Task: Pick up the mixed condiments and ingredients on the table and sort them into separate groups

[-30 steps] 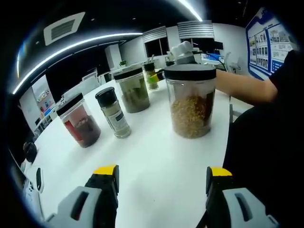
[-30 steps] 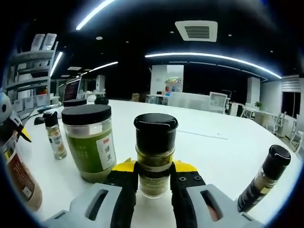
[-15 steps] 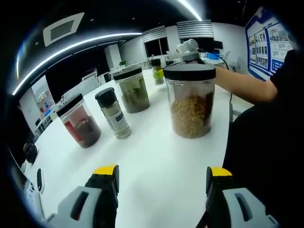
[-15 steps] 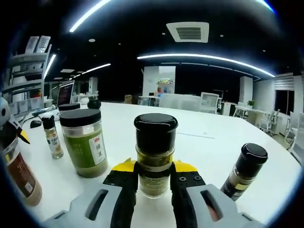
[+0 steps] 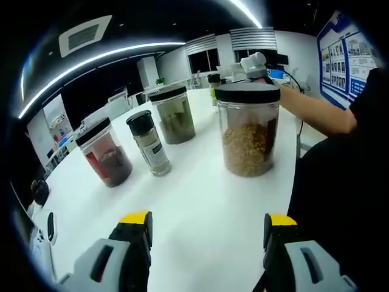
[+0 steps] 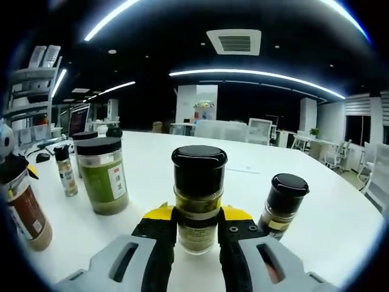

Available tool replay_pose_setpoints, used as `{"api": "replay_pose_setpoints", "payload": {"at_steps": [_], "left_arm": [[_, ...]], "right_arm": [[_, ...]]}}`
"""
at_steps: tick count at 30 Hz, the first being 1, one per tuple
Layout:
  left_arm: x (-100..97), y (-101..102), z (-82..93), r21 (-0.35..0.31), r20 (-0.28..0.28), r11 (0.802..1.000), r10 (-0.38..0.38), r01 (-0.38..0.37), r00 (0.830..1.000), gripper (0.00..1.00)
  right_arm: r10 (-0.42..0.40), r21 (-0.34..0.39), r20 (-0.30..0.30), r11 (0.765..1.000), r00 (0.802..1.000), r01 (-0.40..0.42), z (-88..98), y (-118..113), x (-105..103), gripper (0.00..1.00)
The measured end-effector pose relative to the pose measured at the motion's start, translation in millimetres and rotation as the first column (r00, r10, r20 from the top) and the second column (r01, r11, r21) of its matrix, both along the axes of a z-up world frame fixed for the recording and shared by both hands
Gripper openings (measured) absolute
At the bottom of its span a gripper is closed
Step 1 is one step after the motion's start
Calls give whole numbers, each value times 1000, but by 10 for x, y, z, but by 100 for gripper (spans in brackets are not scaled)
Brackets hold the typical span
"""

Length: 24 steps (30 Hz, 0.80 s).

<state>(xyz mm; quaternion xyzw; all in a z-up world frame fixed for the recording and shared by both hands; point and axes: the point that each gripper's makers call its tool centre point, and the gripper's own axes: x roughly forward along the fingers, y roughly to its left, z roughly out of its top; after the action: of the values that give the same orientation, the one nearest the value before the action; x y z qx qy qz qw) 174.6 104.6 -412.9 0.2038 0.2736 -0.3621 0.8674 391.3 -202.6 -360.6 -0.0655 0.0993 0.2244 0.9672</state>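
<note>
Right gripper [image 6: 196, 234] jaws clamped on small spice jar [image 6: 198, 198], carried near dark shaker [image 6: 281, 204]; risk was clipping it. Left gripper [image 5: 206, 234] jaws apart, empty, short of grain jar [image 5: 248, 131].

Brown jar [image 6: 23, 207], cut off left.
</note>
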Motion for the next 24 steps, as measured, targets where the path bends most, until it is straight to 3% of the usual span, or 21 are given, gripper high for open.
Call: {"api": "replay_pose_setpoints", "payload": {"at_steps": [12,21,24], "left_arm": [[-1,17,-7,3,0,1000,2,-2,1000,74],[-8,-6,-18,2,-4,1000,-1,1,1000,74],[-11,-8,-14,-2,-5,1000,0,0,1000,74]], "right_arm": [[-22,-11,6,1000,1000,22,70,-173,-100,28],[-78,23,-5,997,997,78,71,-392,-174,28],[-86,-25,20,996,996,86,115,-446,-223,28]]}}
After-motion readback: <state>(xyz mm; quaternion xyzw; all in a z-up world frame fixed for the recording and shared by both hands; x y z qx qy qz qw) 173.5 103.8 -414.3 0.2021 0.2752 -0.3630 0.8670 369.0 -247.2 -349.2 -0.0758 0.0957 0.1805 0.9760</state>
